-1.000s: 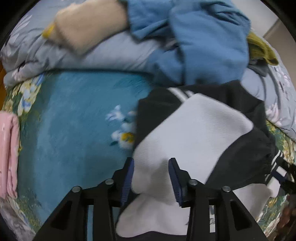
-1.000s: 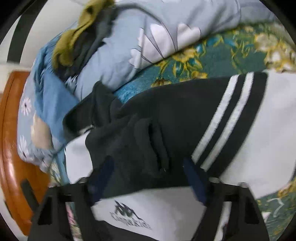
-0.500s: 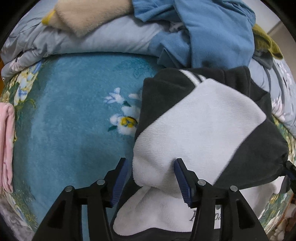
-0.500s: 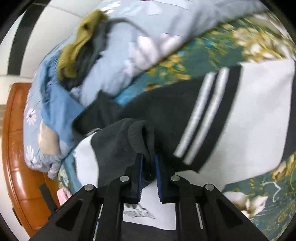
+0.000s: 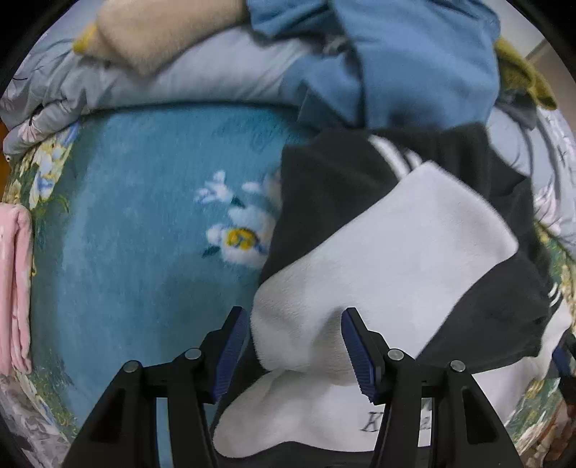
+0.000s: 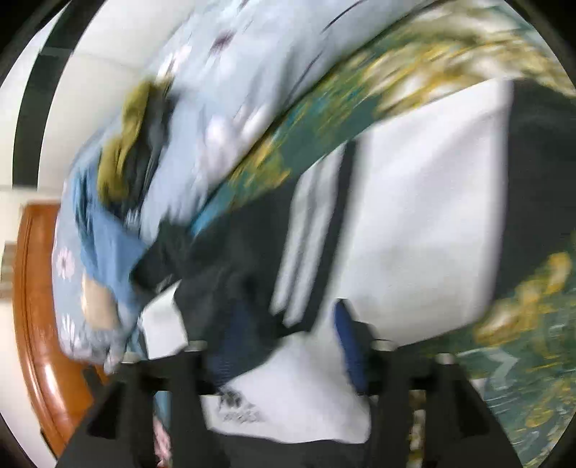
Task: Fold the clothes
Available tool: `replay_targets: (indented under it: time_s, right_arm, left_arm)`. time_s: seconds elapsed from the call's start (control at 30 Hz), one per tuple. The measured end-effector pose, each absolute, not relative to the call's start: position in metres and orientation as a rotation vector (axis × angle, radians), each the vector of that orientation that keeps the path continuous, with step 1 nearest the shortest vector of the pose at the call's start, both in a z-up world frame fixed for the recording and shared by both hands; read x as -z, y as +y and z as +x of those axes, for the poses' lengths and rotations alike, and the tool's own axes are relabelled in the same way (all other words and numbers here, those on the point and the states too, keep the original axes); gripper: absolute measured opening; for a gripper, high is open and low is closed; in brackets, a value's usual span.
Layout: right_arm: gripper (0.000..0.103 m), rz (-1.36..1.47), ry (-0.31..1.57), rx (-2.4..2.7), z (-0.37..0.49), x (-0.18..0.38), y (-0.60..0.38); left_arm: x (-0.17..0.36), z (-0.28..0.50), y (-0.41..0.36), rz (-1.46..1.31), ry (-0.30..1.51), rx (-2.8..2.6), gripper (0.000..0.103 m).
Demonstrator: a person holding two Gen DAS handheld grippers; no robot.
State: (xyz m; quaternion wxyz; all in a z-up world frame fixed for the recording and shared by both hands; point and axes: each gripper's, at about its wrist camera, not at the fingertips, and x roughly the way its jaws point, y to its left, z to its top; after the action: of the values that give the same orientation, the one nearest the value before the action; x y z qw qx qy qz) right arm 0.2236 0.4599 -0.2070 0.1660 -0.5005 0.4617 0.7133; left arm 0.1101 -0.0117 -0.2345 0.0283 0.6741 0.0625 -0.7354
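A black-and-white fleece sweatshirt (image 5: 414,252) lies on the teal floral bed blanket (image 5: 151,223), its white sleeve folded across the body. My left gripper (image 5: 295,345) is open, its blue pads on either side of the sleeve's white fold without pinching it. In the blurred right wrist view my right gripper (image 6: 288,345) is open above the same sweatshirt (image 6: 424,223), over its black cuff and white panel with a logo.
A grey floral duvet (image 5: 187,82) is heaped along the far side with a blue garment (image 5: 424,68), a beige one (image 5: 151,32) and an olive one (image 5: 522,72) on it. A folded pink garment (image 5: 14,288) lies far left. A wooden headboard (image 6: 39,306) stands left.
My left gripper has opened wider around the white sleeve fold. My right gripper shut on the black cuff half a second ago and has now opened and is moving fast.
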Motion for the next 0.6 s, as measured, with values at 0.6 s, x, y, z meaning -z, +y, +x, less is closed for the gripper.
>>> replay_targets:
  time_s: [0.6]
  right_arm:
    - [0.09,-0.853,1.46,-1.541,0.371,0.252,0.645]
  left_arm:
    - [0.151,0.077,0.008,1.853,0.573,2.518,0.103]
